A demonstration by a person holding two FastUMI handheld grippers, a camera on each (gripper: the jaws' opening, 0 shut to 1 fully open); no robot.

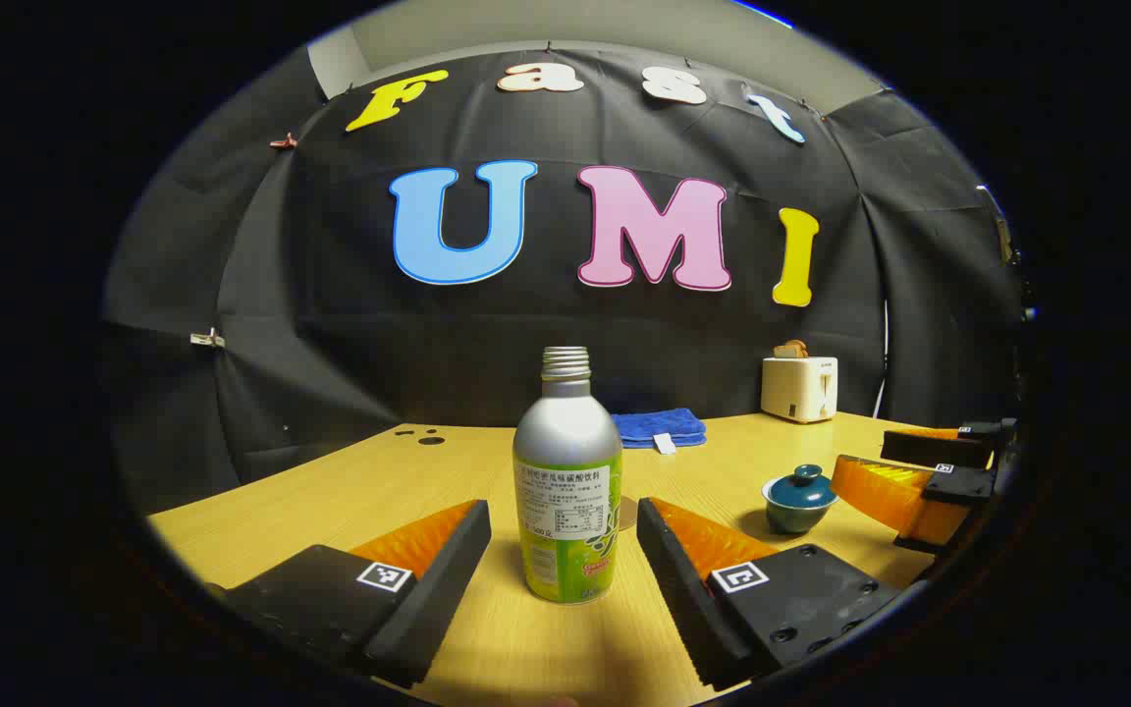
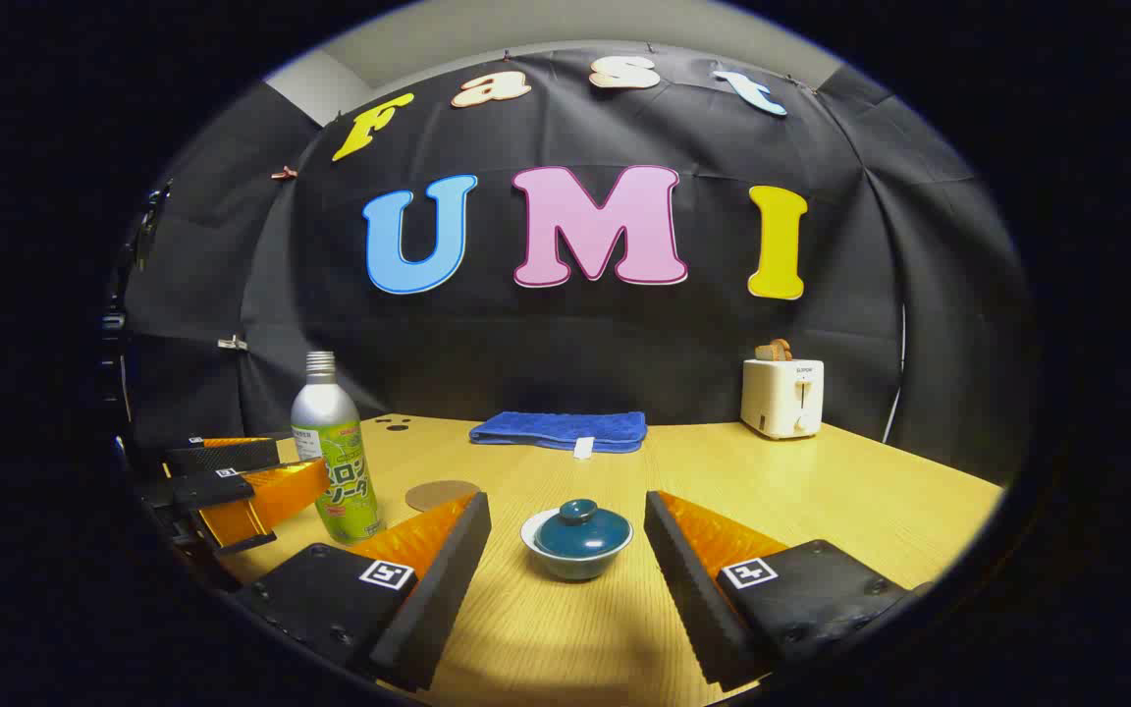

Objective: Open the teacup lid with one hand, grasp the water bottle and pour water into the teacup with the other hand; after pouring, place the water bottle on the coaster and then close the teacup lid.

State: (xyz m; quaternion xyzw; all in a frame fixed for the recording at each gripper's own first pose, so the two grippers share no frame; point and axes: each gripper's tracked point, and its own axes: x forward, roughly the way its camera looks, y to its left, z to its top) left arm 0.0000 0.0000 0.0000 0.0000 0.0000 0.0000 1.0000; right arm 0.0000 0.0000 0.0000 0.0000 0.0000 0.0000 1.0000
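Observation:
A silver-and-green water bottle (image 1: 565,491) stands upright on the table, uncapped, between the spread fingers of my left gripper (image 1: 563,511), which is open with a gap on each side. In the right gripper view the bottle (image 2: 335,462) and the left gripper (image 2: 281,469) sit at the left. A dark teal teacup (image 2: 576,542) with its lid on rests just ahead of my open right gripper (image 2: 565,503), centred between the fingers and untouched. From the left gripper view the teacup (image 1: 799,499) is at the right, with the right gripper (image 1: 865,454) beside it. A round brown coaster (image 2: 441,494) lies flat between bottle and cup.
A folded blue towel (image 2: 561,430) lies at the back of the wooden table (image 2: 821,491) against the wall. A white toaster (image 2: 781,396) stands at the back right. Small dark holes (image 2: 392,424) mark the tabletop at the back left.

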